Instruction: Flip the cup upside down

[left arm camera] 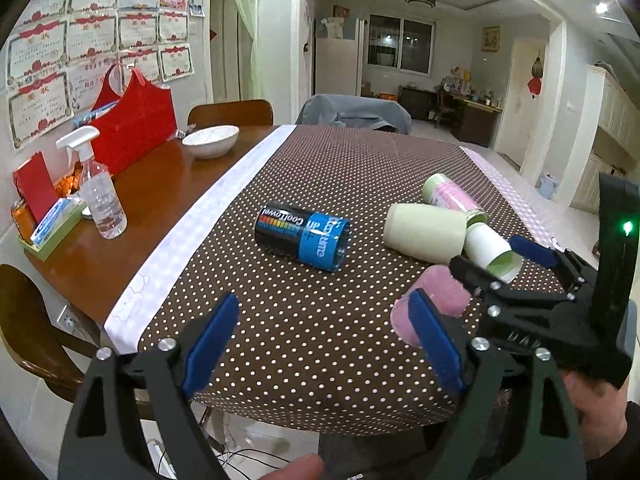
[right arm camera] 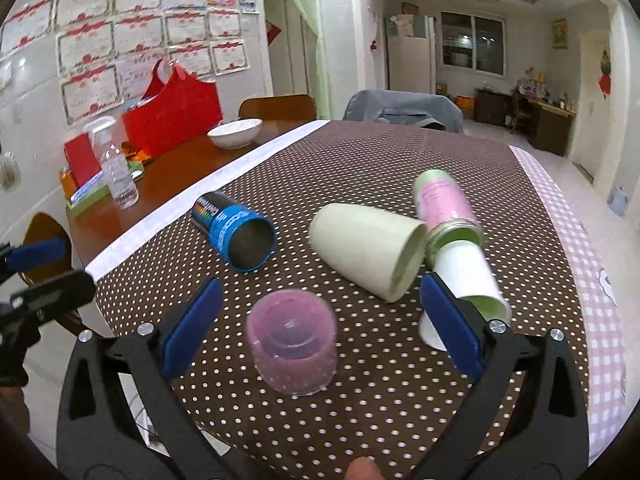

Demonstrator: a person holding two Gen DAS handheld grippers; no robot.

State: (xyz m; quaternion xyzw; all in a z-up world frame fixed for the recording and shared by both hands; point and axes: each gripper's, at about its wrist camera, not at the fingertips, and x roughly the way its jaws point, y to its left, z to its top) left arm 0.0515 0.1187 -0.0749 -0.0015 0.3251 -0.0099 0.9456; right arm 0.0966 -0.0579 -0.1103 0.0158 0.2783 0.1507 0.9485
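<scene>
The pink cup (right arm camera: 292, 346) stood at twelve o'clock between the right gripper's (right arm camera: 320, 326) spread, empty fingers; the left gripper (left arm camera: 324, 344), likewise released, hovered farther off

Room's lit fine on my feed, soft indoor light, ceiling spots (left arm camera: 601, 8) blown out upper right. Heavy fisheye bend with black corners on both views. The pink cup (right arm camera: 292, 346) smears with motion blur; the wooden counter (left arm camera: 132, 200) has some glare.

Both wrist views low, near, facing across dotted tablecloth (left arm camera: 320, 184), perhaps side-by-side
</scene>
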